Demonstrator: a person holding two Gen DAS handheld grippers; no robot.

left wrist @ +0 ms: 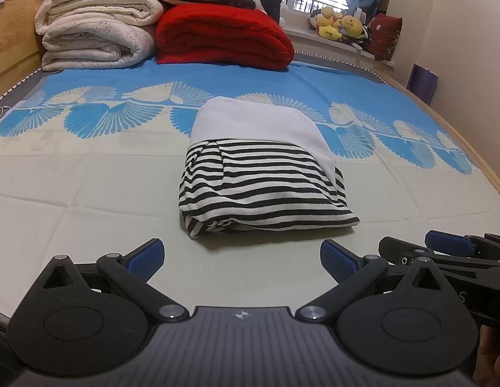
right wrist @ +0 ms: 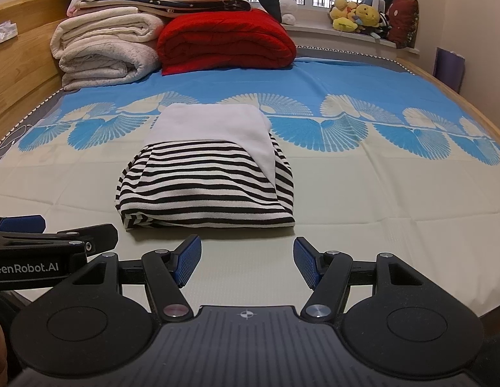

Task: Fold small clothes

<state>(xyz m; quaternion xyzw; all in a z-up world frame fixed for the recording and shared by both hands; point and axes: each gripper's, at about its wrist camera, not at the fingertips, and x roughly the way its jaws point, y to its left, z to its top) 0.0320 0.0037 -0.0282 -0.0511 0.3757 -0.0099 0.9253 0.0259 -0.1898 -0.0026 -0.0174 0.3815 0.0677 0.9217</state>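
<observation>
A folded garment, black-and-white striped (left wrist: 259,190) with a plain white part (left wrist: 259,122) on its far side, lies in a compact bundle on the bed sheet (left wrist: 88,177). My left gripper (left wrist: 241,262) hovers just short of its near edge, jaws wide open and empty. In the right wrist view the same striped bundle (right wrist: 204,190) lies ahead of my right gripper (right wrist: 246,262), which is also open with nothing between its blue pads. The two grippers sit side by side; each one's fingers (left wrist: 446,240) show at the edge of the other's view.
Rolled cream blankets (left wrist: 95,32), a red quilt (left wrist: 224,35) and stacked bedding sit at the head of the bed. Plush toys (left wrist: 340,24) line the window sill. A wooden bed frame (right wrist: 20,74) borders the left; a wall and purple box (left wrist: 422,82) stand right.
</observation>
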